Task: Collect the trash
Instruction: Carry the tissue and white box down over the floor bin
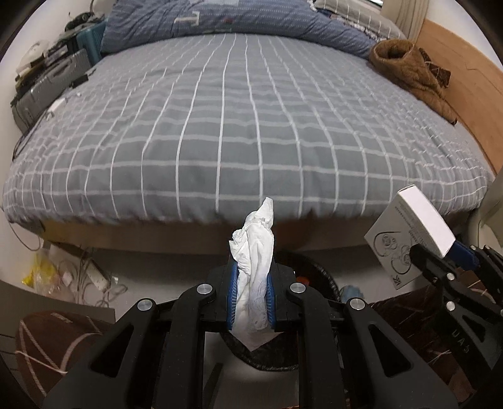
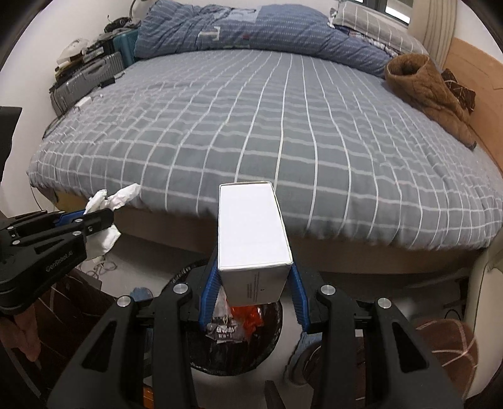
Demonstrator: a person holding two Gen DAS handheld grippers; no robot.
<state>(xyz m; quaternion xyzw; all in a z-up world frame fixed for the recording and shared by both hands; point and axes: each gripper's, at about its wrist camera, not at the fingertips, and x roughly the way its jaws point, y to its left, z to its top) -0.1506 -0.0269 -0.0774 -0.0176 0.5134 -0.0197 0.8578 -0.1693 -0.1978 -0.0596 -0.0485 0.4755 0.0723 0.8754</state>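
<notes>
A crumpled white tissue [image 1: 254, 267] stands upright between the blue pads of my left gripper [image 1: 250, 295], which is shut on it. Below that gripper lies the rim of a black-lined trash bin [image 1: 317, 267]. My right gripper [image 2: 253, 294] is shut on a white cardboard box [image 2: 251, 226], holding it over the open bin [image 2: 276, 327], where wrappers and orange scraps lie. In the left wrist view the box [image 1: 411, 232] and the right gripper [image 1: 440, 261] show at the right. In the right wrist view the left gripper [image 2: 97, 217] with the tissue [image 2: 107, 201] shows at the left.
A bed with a grey checked sheet [image 1: 239, 126] fills the view ahead, with a blue duvet [image 1: 239, 15] and a brown garment [image 1: 408, 72] on it. Suitcases [image 1: 47, 85] stand at its left. Cables and a power strip [image 1: 94, 273] lie on the floor; a brown ball [image 2: 446, 349] sits nearby.
</notes>
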